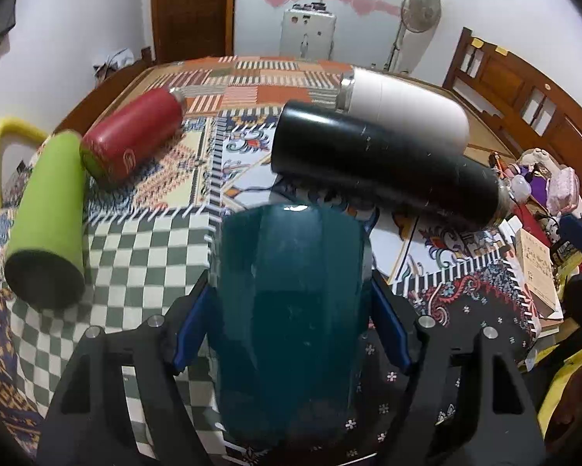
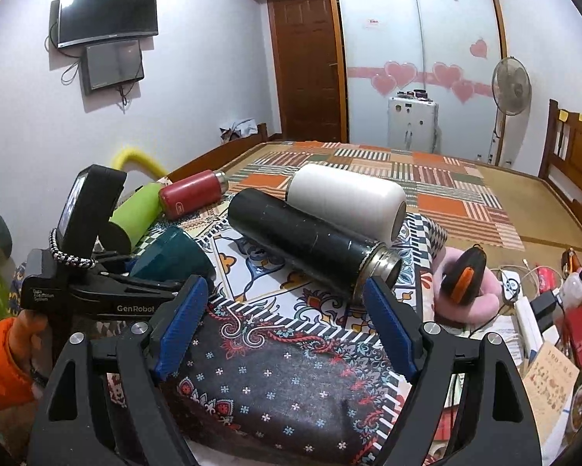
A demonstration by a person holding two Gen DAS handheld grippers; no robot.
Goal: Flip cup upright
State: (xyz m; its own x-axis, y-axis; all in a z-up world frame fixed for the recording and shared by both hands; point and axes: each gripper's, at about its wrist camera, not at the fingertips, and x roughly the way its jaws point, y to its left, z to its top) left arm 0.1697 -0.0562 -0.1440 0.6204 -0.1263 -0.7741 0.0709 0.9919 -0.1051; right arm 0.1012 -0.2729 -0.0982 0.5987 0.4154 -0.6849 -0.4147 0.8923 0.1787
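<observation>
A dark teal cup (image 1: 291, 310) lies between the blue pads of my left gripper (image 1: 291, 291), which is shut on its sides. The cup points away from the camera, its far end just above the patterned cloth. In the right wrist view the same teal cup (image 2: 166, 252) shows tilted in the left gripper (image 2: 108, 291), held by a hand in an orange sleeve. My right gripper (image 2: 287, 326) is open and empty above the dark flowered cloth, near the mouth of a black flask (image 2: 310, 244).
Lying on the cloth are a black flask (image 1: 384, 163), a white flask (image 1: 403, 112), a red bottle (image 1: 131, 139) and a green tumbler (image 1: 48, 217). A pink cushion with a black-orange device (image 2: 466, 283) and clutter lie at the right. The cloth-covered table (image 2: 466, 202) extends back.
</observation>
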